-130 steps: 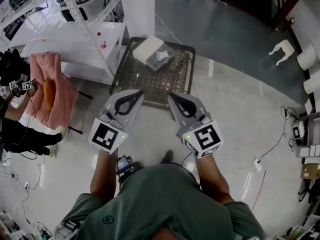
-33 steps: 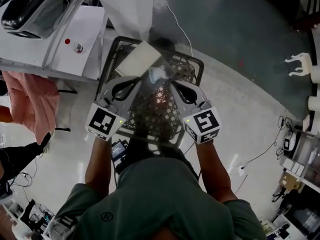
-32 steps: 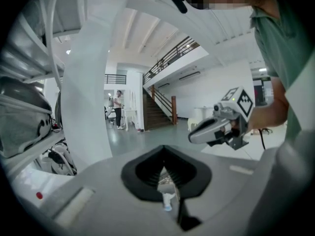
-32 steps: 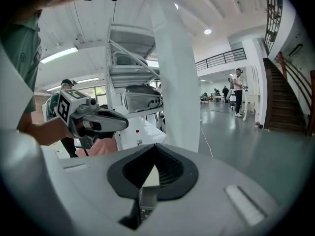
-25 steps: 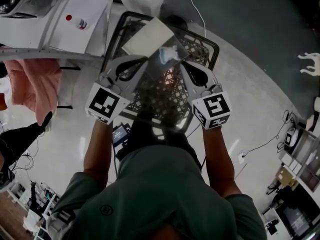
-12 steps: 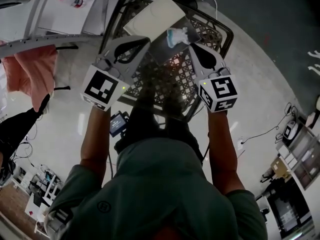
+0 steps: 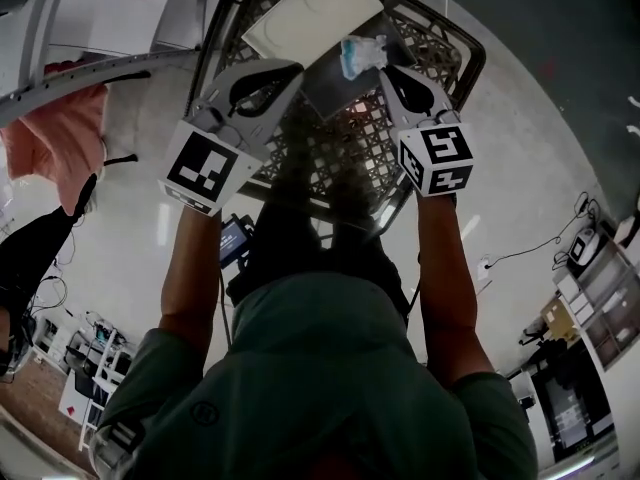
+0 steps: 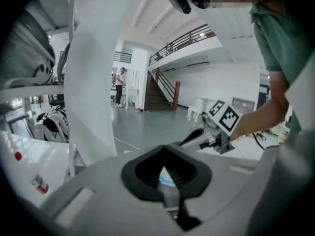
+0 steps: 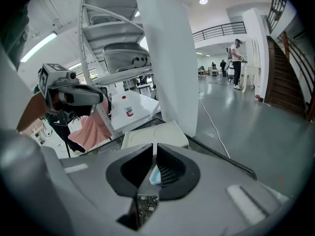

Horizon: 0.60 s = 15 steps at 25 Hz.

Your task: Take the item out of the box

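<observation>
Head view, nearest us first: our left gripper (image 7: pixel 290 66) hangs over the left side of the wire basket (image 7: pixel 345 153), fingers together on nothing. Our right gripper (image 7: pixel 388 71), over the basket's right side, has its fingers a slit apart, just opening, and clamps nothing. Beyond them, at the basket's far end, the pale blue packet (image 7: pixel 362 56) lies in the open white box (image 7: pixel 300 18).

The left gripper (image 8: pixel 165 149) fills the bottom, its black-padded jaws meeting at the tips, with a pale blue and white thing (image 8: pixel 162 179) showing through the slit between them. Beyond at right, a person's arm holds the right gripper (image 8: pixel 189 138). A white pillar (image 8: pixel 91 82) rises at left, a small red-capped bottle (image 8: pixel 38 183) low beside it
</observation>
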Available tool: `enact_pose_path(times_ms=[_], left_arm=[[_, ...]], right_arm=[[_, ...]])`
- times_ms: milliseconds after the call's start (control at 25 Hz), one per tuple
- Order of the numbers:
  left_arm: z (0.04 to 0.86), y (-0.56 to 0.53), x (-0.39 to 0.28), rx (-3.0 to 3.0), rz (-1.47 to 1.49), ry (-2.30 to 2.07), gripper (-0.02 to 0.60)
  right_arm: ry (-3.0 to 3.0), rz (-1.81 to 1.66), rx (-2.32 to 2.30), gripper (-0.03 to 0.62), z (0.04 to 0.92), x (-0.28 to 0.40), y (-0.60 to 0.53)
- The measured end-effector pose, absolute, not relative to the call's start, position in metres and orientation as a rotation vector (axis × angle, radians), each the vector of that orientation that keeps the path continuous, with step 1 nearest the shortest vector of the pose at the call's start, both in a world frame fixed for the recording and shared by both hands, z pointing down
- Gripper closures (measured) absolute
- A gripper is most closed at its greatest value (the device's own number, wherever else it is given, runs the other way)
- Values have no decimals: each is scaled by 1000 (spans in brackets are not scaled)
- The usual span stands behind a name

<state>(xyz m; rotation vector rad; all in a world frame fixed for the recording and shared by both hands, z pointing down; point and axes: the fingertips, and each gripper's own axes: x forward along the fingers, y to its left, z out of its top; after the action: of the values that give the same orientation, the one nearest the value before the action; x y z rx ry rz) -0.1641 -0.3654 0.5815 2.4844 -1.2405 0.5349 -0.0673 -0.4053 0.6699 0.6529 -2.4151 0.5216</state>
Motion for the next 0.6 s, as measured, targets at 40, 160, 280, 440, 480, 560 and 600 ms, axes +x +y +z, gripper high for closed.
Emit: enact_pose_path(times_ms=[40, 160, 280, 440, 480, 560, 600], left_arm=[[588, -366, -164, 2477, 535, -1235, 580], [605, -369, -165, 2460, 533, -1219, 580], [617, -370, -166, 2444, 533, -1207, 580], [632, -373, -166, 2430, 544, -1200, 580], [636, -373, -166, 2429, 544, -1198, 580], [643, -372, -165, 2427, 538, -1192, 580], [646, -371, -164, 2424, 534, -1190, 580]], right_arm=[[-2403, 528, 652, 562, 679, -67, -407], [-2370, 547, 645, 556, 707, -67, -411], [-2333, 559, 627, 546, 730, -68, -412], [-2287, 566, 603, 529, 760, -69, -413], [-2275, 566, 599, 524, 768, -70, -413], [-2250, 564, 593, 512, 783, -70, -412], [-2236, 559, 590, 504, 790, -70, -412]])
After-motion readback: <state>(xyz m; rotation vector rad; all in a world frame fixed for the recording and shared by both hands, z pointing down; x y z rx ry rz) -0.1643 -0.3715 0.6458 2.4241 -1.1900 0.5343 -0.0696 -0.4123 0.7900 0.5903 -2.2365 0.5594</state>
